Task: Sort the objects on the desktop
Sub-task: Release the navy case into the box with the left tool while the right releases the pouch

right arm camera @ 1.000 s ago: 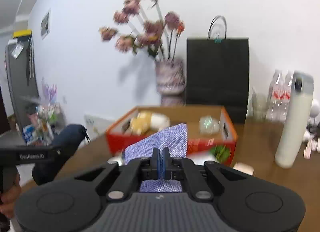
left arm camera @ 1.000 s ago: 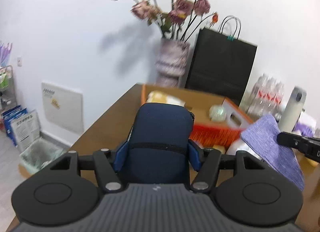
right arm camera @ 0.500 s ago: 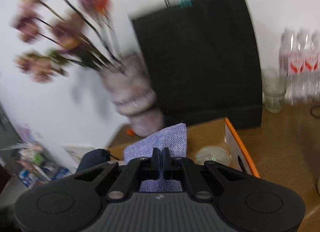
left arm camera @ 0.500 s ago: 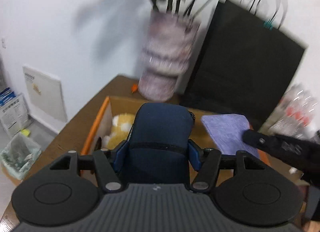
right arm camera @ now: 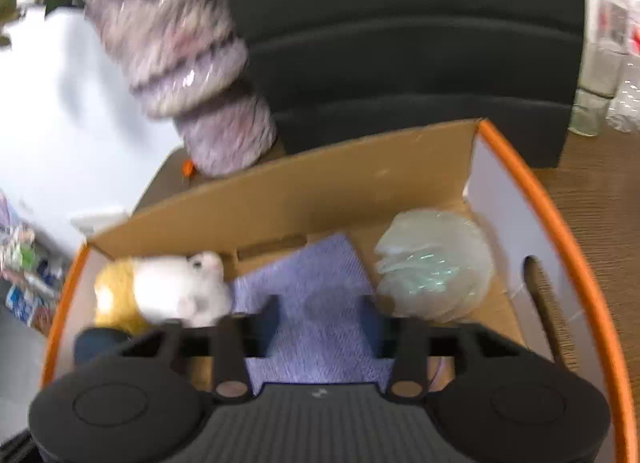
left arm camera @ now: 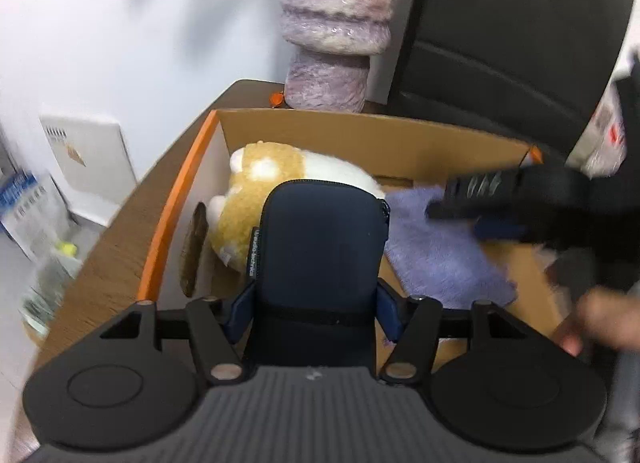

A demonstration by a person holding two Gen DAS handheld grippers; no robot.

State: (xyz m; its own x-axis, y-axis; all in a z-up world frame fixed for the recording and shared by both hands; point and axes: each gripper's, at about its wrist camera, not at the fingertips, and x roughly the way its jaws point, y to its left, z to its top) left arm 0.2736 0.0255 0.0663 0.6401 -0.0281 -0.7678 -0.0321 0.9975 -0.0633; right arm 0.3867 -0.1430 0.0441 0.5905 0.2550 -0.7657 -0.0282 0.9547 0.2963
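The purple cloth (right arm camera: 320, 303) was just let go into the box (right arm camera: 532, 191) as the right gripper (right arm camera: 320, 315) opened, so the navy pouch (left arm camera: 320, 255) clamped in the left gripper (left arm camera: 316, 303) probably gets dropped in next.

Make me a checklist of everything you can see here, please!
Surface: brown wooden table.
Job's things: orange-rimmed cardboard box holding a plush toy, purple cloth and clear plastic ball; navy pouch above the box.
Clutter: vase, black paper bag, water bottles.
Tongs: left tongs shut on the navy pouch; right tongs have just been opening, purple cloth lying below them.
Cables: nothing seen.
Surroundings: white wall.
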